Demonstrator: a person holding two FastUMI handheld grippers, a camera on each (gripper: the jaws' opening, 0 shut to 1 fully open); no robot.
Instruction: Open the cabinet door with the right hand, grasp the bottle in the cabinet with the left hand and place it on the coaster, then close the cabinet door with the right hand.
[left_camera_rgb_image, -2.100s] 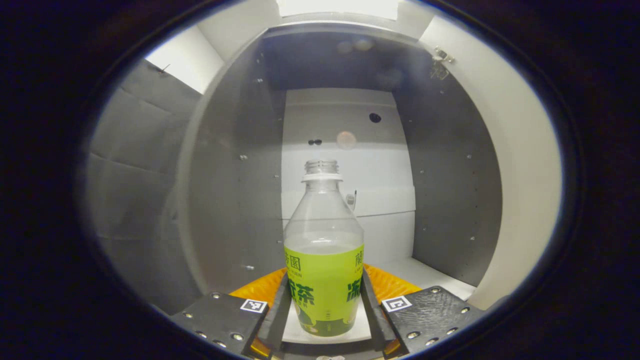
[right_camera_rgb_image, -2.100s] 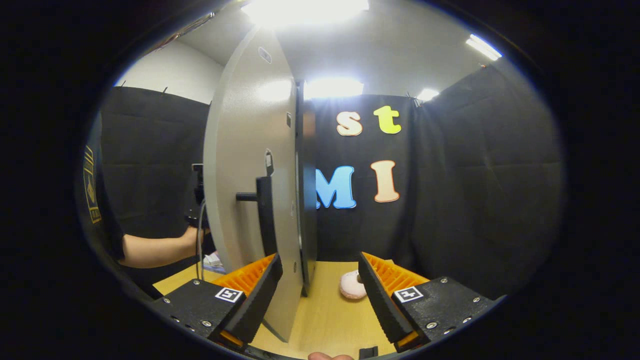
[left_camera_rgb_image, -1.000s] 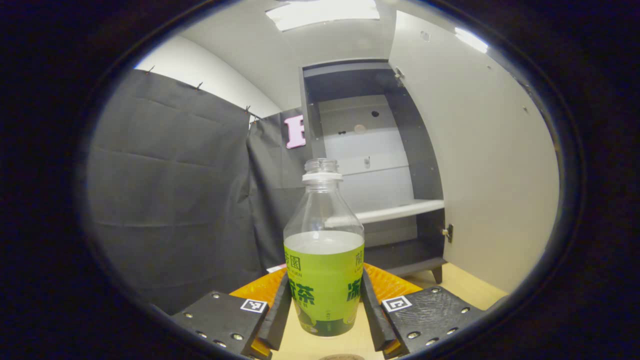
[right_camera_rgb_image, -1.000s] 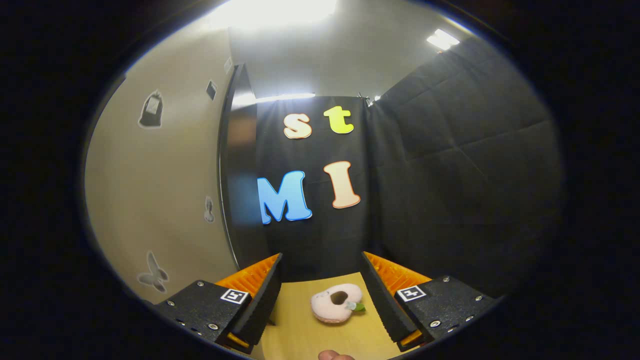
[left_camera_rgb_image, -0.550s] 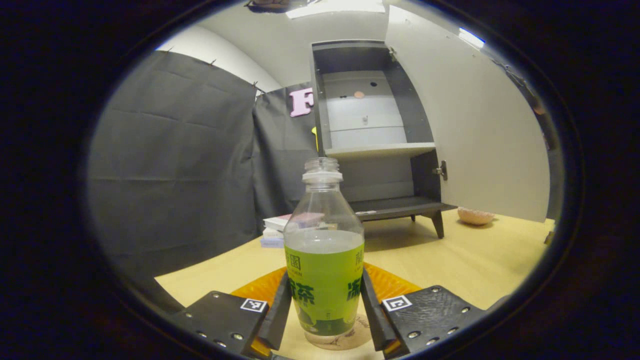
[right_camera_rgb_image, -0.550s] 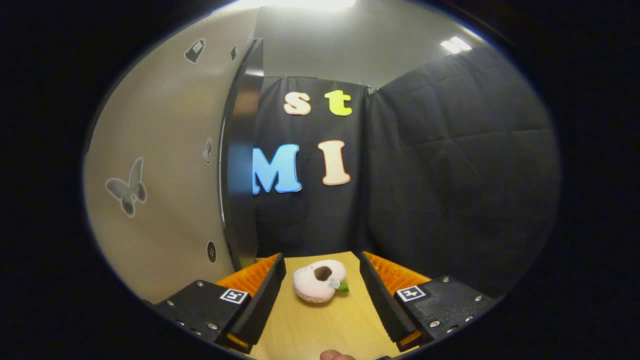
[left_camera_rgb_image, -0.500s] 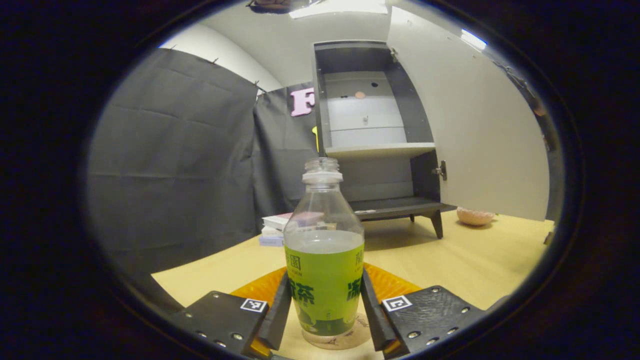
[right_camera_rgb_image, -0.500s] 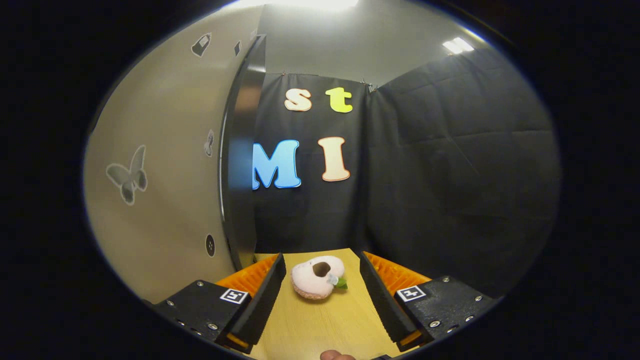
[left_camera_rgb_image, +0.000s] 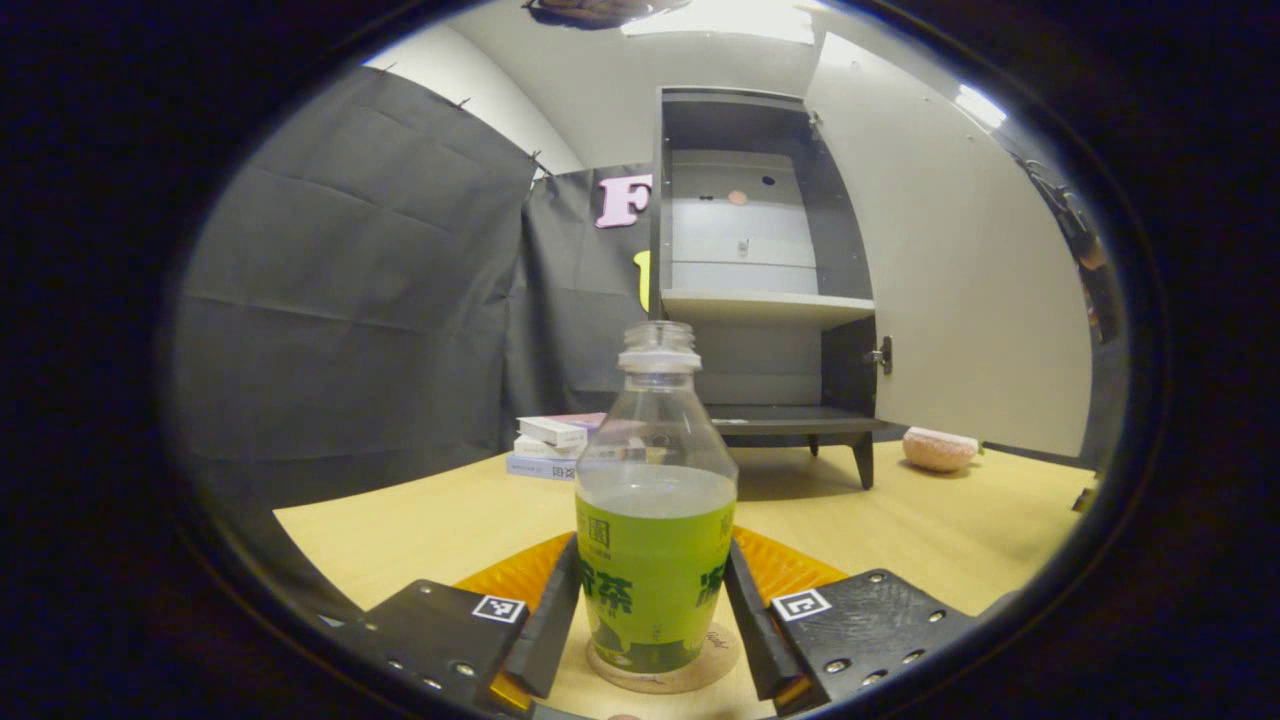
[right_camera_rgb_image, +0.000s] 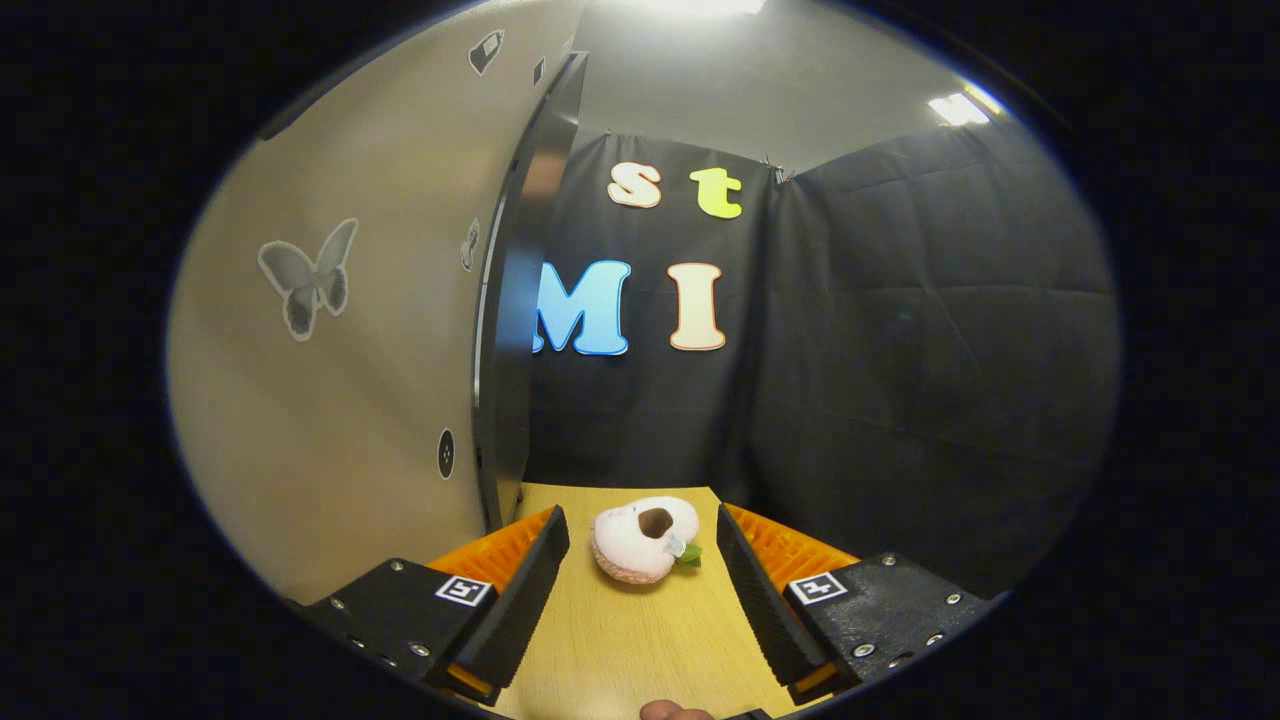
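A clear bottle (left_camera_rgb_image: 655, 520) with a green label and pale liquid stands upright on a round coaster (left_camera_rgb_image: 690, 673) on the wooden table. My left gripper (left_camera_rgb_image: 652, 550) is shut on it, one finger pressing each side of the label. Behind it, the dark cabinet (left_camera_rgb_image: 745, 250) is open, its pale door (left_camera_rgb_image: 950, 280) swung out to the right and its shelf (left_camera_rgb_image: 765, 305) bare. In the right gripper view, my right gripper (right_camera_rgb_image: 640, 525) is open with nothing in it, low over the table beside the door's outer face (right_camera_rgb_image: 350, 380), which carries butterfly stickers.
A stack of books (left_camera_rgb_image: 555, 445) lies left of the cabinet. A pink plush toy (right_camera_rgb_image: 645, 540) rests on the table just past my right fingers, and also by the door's foot (left_camera_rgb_image: 940, 450). Black cloth walls close in the table (left_camera_rgb_image: 420, 520).
The left gripper carried the bottle out of the cabinet and down onto the coaster. The right gripper left the door handle and came down beside the door's outer face near the plush toy.
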